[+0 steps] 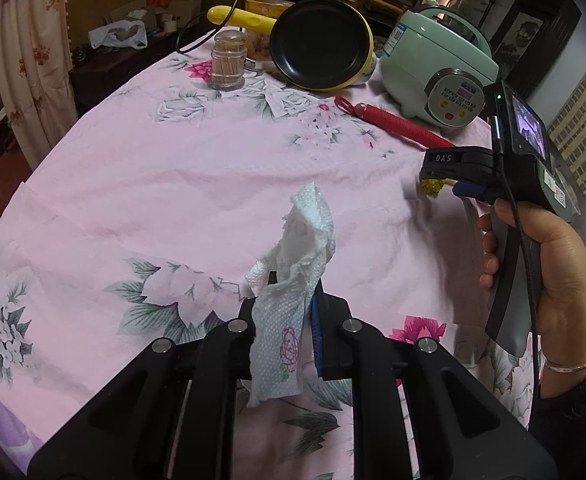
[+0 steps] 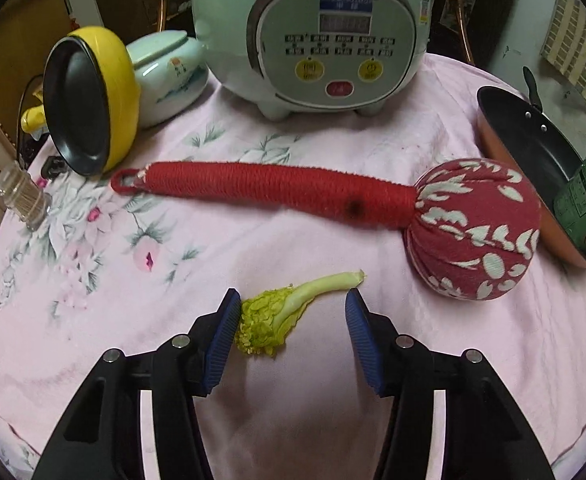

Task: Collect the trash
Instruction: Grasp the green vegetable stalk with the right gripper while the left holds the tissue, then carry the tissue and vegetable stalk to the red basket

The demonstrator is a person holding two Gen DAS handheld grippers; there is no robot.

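My left gripper [image 1: 293, 300] is shut on a crumpled white paper towel [image 1: 297, 264] with a printed pink rose, held above the pink floral tablecloth [image 1: 173, 184]. My right gripper [image 2: 293, 320] is open, low over the cloth, with a yellow-green vegetable scrap [image 2: 277, 312] lying between its blue pads; the left pad [image 2: 223, 340] touches the leafy end. In the left wrist view the right gripper [image 1: 441, 172] shows at the right with the scrap [image 1: 431, 187] under it.
A red massage hammer [image 2: 333, 200] lies just beyond the scrap. Behind stand a green rice cooker [image 2: 313, 36], a tilted yellow pan [image 2: 93, 108], a ceramic jar [image 2: 169, 72], a toothpick jar [image 1: 229, 60] and an orange frying pan [image 2: 541, 168].
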